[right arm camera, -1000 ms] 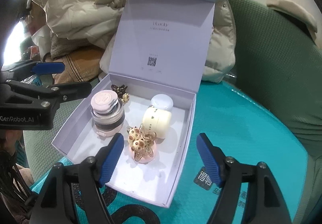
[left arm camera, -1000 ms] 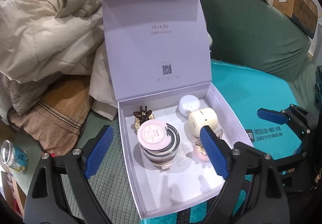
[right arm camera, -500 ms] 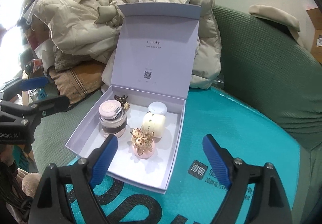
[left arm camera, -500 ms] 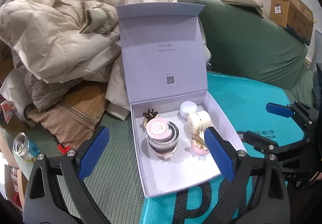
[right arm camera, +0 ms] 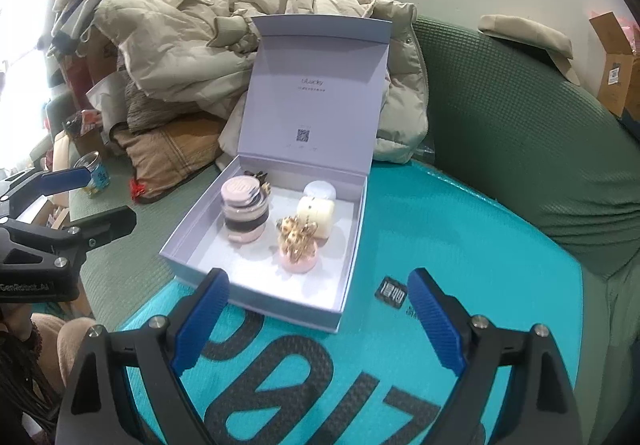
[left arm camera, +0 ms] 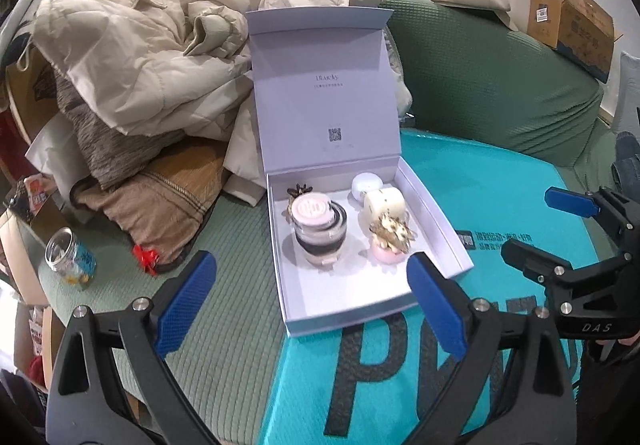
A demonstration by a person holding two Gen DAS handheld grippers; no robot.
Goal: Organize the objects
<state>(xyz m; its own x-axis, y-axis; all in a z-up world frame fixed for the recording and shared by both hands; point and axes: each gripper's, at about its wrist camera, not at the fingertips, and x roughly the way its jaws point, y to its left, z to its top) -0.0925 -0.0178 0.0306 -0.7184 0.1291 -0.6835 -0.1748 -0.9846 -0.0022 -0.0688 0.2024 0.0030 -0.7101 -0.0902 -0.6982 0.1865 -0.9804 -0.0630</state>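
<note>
A white gift box [left arm camera: 436, 217] stands with its lid [left arm camera: 324, 93] upright, half on a teal mat [left arm camera: 500, 189]. Inside it are a pink-lidded jar [left arm camera: 318, 229], a cream jar [left arm camera: 384, 203], a small white round case [left arm camera: 366, 184], a gold flower clip on a pink base [left arm camera: 390, 239] and a dark hair clip [left arm camera: 298, 191]. My left gripper [left arm camera: 310, 257] hovers open in front of the box, holding nothing. My right gripper [right arm camera: 318, 273] hangs before the box's [right arm camera: 192, 233] near corner. Its jaws are opening, with nothing between them.
A heap of beige jackets [left arm camera: 152, 45] and a folded brown blanket [left arm camera: 160, 197] lie left of the box. A glass jar [left arm camera: 70, 259] rests on the green cushion. The green sofa back [left arm camera: 500, 77] rises behind, with a cardboard box [left arm camera: 568, 17] on top.
Both grippers have drawn back and up from the box, which now looks smaller and farther. Both pairs of jaws stand wider than a second ago. The box's contents have not moved.
</note>
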